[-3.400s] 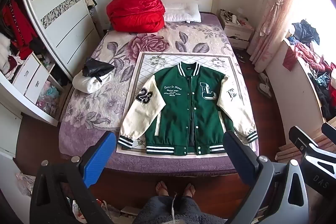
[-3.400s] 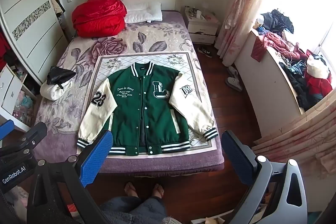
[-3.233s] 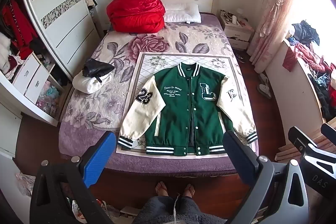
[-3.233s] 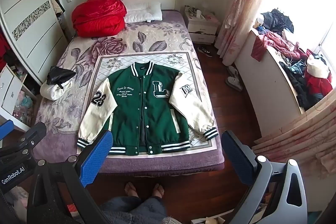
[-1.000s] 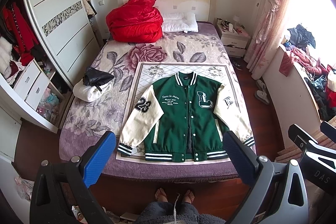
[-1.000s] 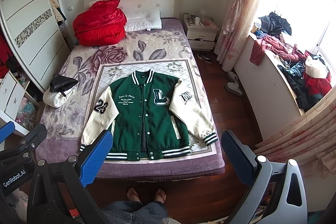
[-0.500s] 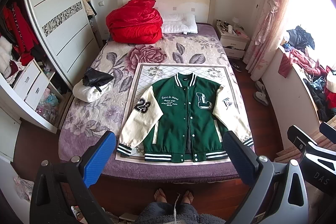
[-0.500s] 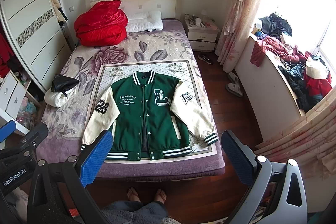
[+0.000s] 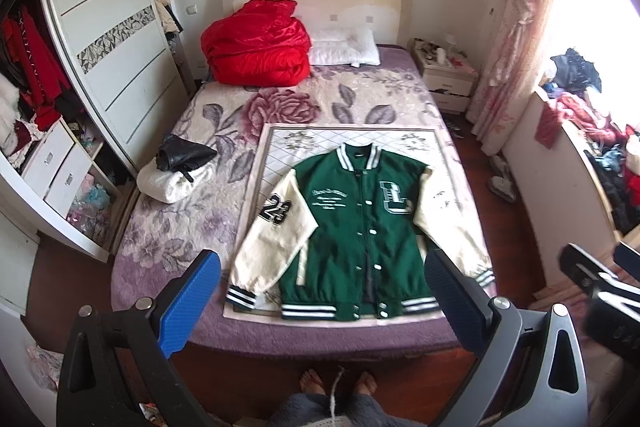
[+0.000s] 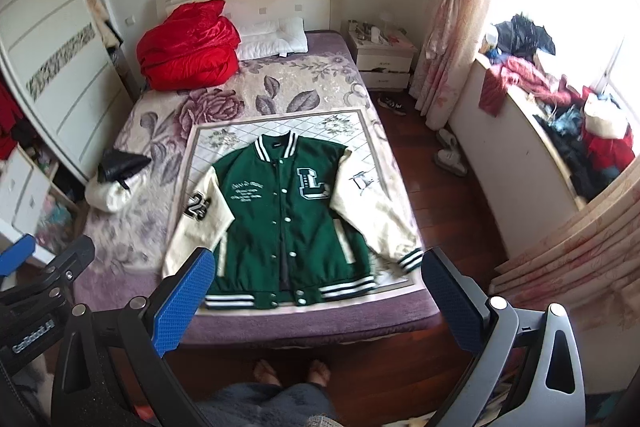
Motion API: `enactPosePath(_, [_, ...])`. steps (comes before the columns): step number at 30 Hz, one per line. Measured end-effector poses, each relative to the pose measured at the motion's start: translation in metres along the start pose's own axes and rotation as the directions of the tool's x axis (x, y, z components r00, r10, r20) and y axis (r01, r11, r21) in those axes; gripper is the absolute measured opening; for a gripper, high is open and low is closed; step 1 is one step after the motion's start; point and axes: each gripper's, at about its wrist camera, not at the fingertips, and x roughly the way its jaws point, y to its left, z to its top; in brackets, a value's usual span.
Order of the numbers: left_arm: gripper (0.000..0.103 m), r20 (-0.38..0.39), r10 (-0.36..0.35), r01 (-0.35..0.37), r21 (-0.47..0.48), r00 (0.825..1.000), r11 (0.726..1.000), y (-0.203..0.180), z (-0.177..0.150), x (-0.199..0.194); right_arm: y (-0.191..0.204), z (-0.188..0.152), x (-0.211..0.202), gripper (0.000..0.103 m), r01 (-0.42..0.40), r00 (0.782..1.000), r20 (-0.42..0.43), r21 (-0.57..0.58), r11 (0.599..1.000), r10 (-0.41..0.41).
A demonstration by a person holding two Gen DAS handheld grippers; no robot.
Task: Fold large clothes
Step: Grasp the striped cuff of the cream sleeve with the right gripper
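A green varsity jacket (image 9: pixel 352 227) (image 10: pixel 288 211) with cream sleeves lies flat, front up and buttoned, on a quilted mat (image 9: pixel 280 147) at the foot of the bed. Both sleeves spread outward. My left gripper (image 9: pixel 324 287) is open, held high above the bed's foot edge, far from the jacket, nothing between its blue pads. My right gripper (image 10: pixel 316 283) is likewise open and empty, hovering above the near edge. Each gripper's body shows at the edge of the other's view.
A red duvet (image 9: pixel 256 47) and white pillow (image 9: pixel 344 47) sit at the headboard. A black bag on a white bundle (image 9: pixel 176 167) lies on the bed's left. Wardrobe at left, nightstand (image 10: pixel 382 59), cluttered windowsill at right. A person's bare feet (image 9: pixel 340 379) stand on the wooden floor.
Both grippers have drifted slightly, so the jacket and bed sit a little differently in each view. The jacket has not moved and both grippers stay open.
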Motion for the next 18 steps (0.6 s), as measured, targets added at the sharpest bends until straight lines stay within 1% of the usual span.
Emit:
enactPosePath(1, [0.103, 0.007, 0.011, -0.011, 0.003, 1.000, 1.000, 0.000, 0.004, 0.014, -0.004, 0.000, 0.012, 0.103, -0.005, 1.000, -0.004, 0.027, 1.000, 0.005])
enactPosePath(2, [0.103, 0.009, 0.022, -0.022, 0.007, 1.000, 1.000, 0.007, -0.001, 0.025, -0.010, 0.000, 0.027, 0.103, -0.001, 1.000, -0.014, 0.061, 0.998, 0.002])
enactPosePath(4, [0.103, 0.016, 0.041, -0.041, 0.009, 0.999, 0.999, 0.012, 0.000, 0.059, -0.024, -0.003, 0.064, 0.103, 0.009, 0.999, -0.051, 0.137, 0.991, -0.002])
enactPosePath(5, [0.103, 0.017, 0.065, -0.065, 0.008, 0.998, 0.998, 0.013, 0.002, 0.078, -0.034, -0.008, 0.087, 0.102, 0.016, 0.997, -0.072, 0.181, 0.983, -0.003])
enactPosePath(7, [0.103, -0.003, 0.102, -0.101, 0.012, 0.995, 0.995, 0.015, -0.001, 0.111, -0.055, -0.017, 0.133, 0.090, 0.026, 0.992, -0.125, 0.266, 0.964, 0.008])
enactPosePath(8, [0.103, -0.018, 0.114, -0.113, 0.013, 0.993, 0.993, 0.016, -0.002, 0.129, -0.065, -0.023, 0.156, 0.078, 0.037, 0.987, -0.158, 0.304, 0.952, 0.012])
enactPosePath(9, [0.103, -0.032, 0.128, -0.128, 0.010, 0.991, 0.992, 0.014, -0.002, 0.148, -0.079, -0.029, 0.179, 0.069, 0.042, 0.982, -0.188, 0.358, 0.933, 0.028])
enactPosePath(10, [0.103, -0.053, 0.141, -0.140, 0.010, 0.989, 0.990, 0.012, -0.004, 0.167, -0.094, -0.036, 0.204, 0.066, 0.049, 0.976, -0.213, 0.418, 0.907, 0.045])
enactPosePath(11, [0.103, -0.076, 0.145, -0.145, 0.011, 0.986, 0.989, 0.008, -0.003, 0.188, -0.109, -0.045, 0.225, 0.064, 0.060, 0.972, -0.230, 0.466, 0.883, 0.055])
enactPosePath(13, [0.103, -0.112, 0.170, -0.169, 0.020, 0.979, 0.985, -0.001, -0.006, 0.222, -0.140, -0.063, 0.271, 0.064, 0.086, 0.957, -0.276, 0.563, 0.822, 0.088])
enactPosePath(16, [0.103, -0.169, 0.198, -0.196, 0.029, 0.965, 0.980, -0.020, -0.009, 0.275, -0.185, -0.091, 0.352, 0.065, 0.104, 0.925, -0.334, 0.677, 0.729, 0.178])
enactPosePath(17, [0.103, -0.185, 0.205, -0.203, 0.031, 0.961, 0.979, -0.028, -0.009, 0.291, -0.201, -0.102, 0.382, 0.066, 0.102, 0.915, -0.338, 0.720, 0.687, 0.219])
enactPosePath(18, [0.103, -0.200, 0.208, -0.205, 0.036, 0.957, 0.978, -0.037, -0.010, 0.311, -0.216, -0.114, 0.413, 0.068, 0.098, 0.910, -0.331, 0.758, 0.645, 0.250])
